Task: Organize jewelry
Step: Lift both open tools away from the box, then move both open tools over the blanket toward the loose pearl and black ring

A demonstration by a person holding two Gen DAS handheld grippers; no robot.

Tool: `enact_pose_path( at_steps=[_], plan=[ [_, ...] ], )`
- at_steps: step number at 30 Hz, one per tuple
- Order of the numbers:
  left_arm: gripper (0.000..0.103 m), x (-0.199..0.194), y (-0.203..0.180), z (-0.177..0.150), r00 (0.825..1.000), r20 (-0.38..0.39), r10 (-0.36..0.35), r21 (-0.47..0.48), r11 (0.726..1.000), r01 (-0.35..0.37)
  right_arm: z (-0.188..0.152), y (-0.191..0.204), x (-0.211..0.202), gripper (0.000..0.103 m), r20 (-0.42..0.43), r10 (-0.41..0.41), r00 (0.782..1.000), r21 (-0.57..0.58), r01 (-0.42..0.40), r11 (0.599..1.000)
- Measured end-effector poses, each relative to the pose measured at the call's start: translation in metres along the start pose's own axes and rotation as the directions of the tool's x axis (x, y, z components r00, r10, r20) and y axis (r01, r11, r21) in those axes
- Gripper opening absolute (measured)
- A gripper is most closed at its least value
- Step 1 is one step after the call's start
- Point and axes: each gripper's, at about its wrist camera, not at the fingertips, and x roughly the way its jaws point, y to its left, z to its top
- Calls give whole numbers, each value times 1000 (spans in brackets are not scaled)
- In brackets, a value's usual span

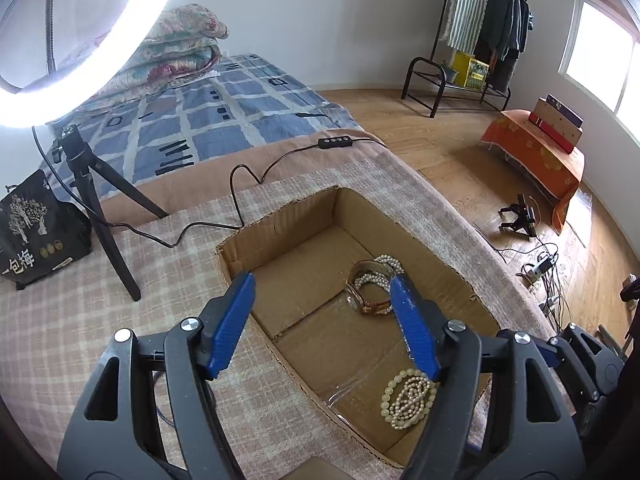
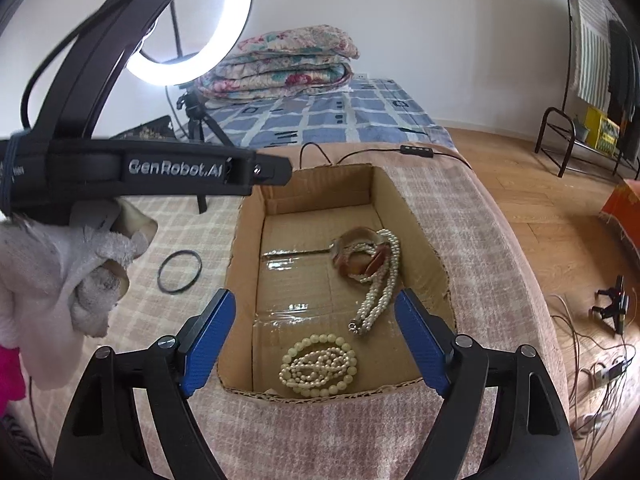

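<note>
Hovering both grippers above the cardboard box (image 2: 408,216), you are holding each one spread wide and empty. The left gripper (image 1: 322,292) is hanging over the box's left wall, its right finger crossing in front of the watch (image 1: 366,294) in the left wrist view. The right gripper (image 2: 316,308) is sitting over the near edge, tilted down toward the beaded bracelets (image 2: 318,364).

The jewelry is gathering in the box because that looks like the collecting place: the bracelets are coiled at the near end, and the pearl necklace (image 2: 380,280) is trailing from the watch (image 2: 360,256) farther in. A dark ring (image 2: 179,271) is lying outside on the checked blanket (image 2: 472,240), left of the box, so it is probably waiting for you. Your gloved left hand (image 2: 60,264) is gripping its handle from below.
</note>
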Motion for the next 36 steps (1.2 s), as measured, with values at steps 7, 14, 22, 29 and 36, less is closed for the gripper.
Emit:
enact_pose_path(
  at_steps=[7, 14, 22, 29, 36],
  plan=[
    [72, -12, 6, -1, 1000, 13, 11, -5, 1000, -11, 3, 10, -4, 82, 4, -14, 1000, -27, 14, 1000],
    [72, -41, 25, -5, 999, 42, 33, -37, 999, -32, 7, 18, -16, 82, 23, -22, 999, -24, 23, 999],
    [72, -89, 52, -18, 994, 73, 82, -34, 996, -80, 11, 32, -31, 82, 45, -15, 999, -22, 16, 1000],
    [72, -143, 88, -44, 985, 106, 137, -50, 990, -132, 17, 53, -39, 82, 82, 33, 996, -36, -30, 999],
    [72, -190, 130, -84, 976, 123, 179, -116, 979, -165, 23, 75, -36, 82, 116, 70, 991, -54, -65, 996]
  ],
)
